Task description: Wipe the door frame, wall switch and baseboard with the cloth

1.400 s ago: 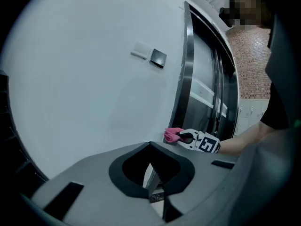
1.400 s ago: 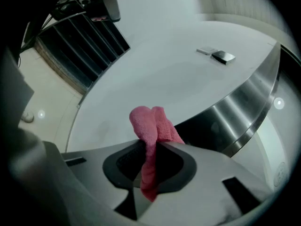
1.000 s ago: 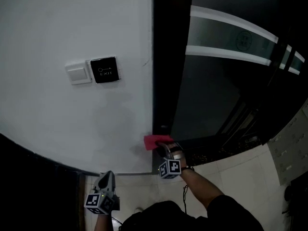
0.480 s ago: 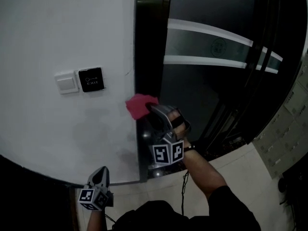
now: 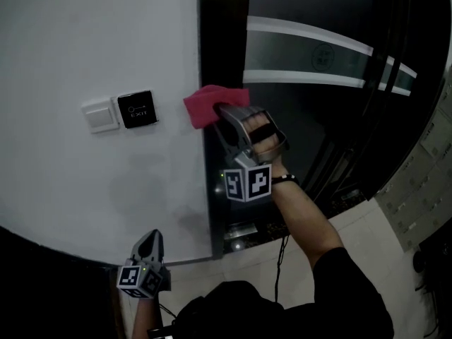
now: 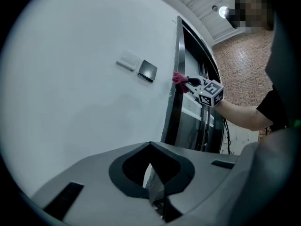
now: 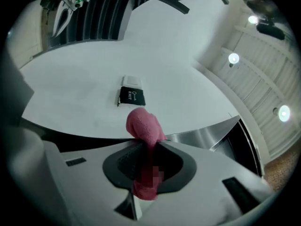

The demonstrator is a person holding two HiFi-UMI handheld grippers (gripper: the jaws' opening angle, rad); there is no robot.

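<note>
Jaws of the right gripper [image 5: 224, 116] were clamped on a crumpled pink cloth [image 5: 212, 104], held against the black door frame [image 5: 212, 41]. Left of it sat the black exit button [image 5: 136, 109] and white wall switch [image 5: 99, 115]. Nearer and lower, the left gripper [image 5: 152, 243] was closed on nothing.

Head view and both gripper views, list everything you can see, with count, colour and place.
wall: one, white, left half
door frame: one, black, right of the wall
glass door: one, dark with two pale stripes, right of the frame
wall switch: one, white, on the wall
exit button: one, black, just right of the switch
cloth: one, pink, against the door frame's edge
baseboard: one, black, foot of the wall
floor: pale tiles, bottom right
right gripper: grey, jaws shut on the cloth, up at the frame
left gripper: grey, jaws together, empty, low near the baseboard
</note>
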